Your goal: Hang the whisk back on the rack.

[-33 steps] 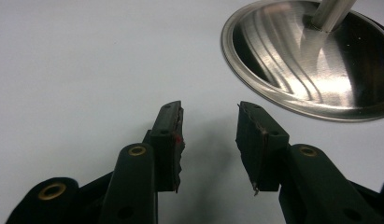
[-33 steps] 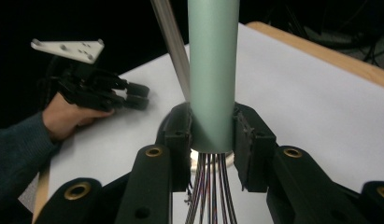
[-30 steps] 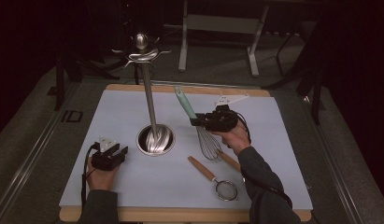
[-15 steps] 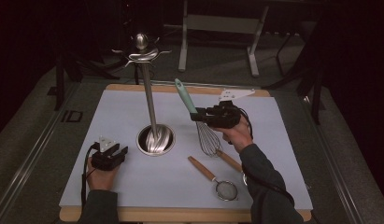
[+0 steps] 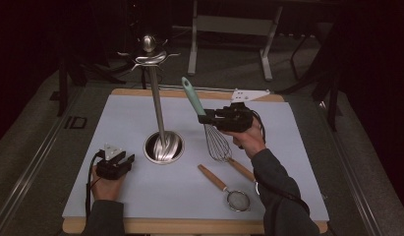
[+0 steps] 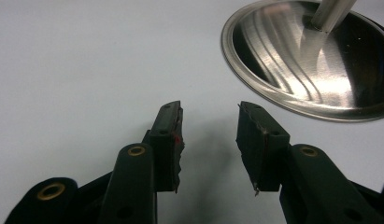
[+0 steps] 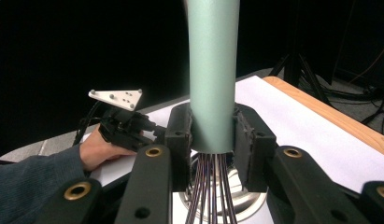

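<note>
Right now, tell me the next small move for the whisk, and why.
Probably carry it toward the hooks atop the stand. The right gripper is shut on the whisk by its green handle, wires hanging off the mat; the left gripper rests open.

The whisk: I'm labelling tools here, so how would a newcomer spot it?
Start at the steel stand mid-mat. Just right of it, the right gripper holds the whisk by its handle. It alone has a mint handle and wire loops; the strainer nearby has a wooden one.
</note>
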The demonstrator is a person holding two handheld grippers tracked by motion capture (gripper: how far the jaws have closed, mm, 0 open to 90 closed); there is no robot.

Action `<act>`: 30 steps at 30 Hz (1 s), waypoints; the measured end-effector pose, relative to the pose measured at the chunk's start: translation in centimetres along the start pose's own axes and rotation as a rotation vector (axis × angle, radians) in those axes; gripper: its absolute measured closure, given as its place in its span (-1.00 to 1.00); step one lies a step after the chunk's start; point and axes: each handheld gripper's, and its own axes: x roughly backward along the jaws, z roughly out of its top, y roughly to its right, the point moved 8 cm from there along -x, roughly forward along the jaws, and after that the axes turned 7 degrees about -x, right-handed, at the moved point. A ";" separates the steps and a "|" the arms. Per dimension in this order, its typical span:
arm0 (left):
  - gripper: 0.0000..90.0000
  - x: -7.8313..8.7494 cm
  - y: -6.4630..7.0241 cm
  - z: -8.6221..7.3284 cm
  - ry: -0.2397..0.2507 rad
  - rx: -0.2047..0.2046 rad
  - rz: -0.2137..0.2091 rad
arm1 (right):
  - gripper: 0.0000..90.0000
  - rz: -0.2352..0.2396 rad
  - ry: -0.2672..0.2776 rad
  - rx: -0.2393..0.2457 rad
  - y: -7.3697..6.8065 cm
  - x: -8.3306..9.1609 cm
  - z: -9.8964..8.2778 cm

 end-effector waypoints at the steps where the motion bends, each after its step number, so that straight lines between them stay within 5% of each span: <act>1: 0.35 0.0 0.0 0.0 0.000 0.000 0.000 | 0.54 0.003 0.003 0.006 -0.1 0.0 0.1; 30: 0.35 0.0 0.0 0.0 0.002 0.004 0.002 | 0.54 0.137 0.062 0.043 -3.5 -0.1 2.9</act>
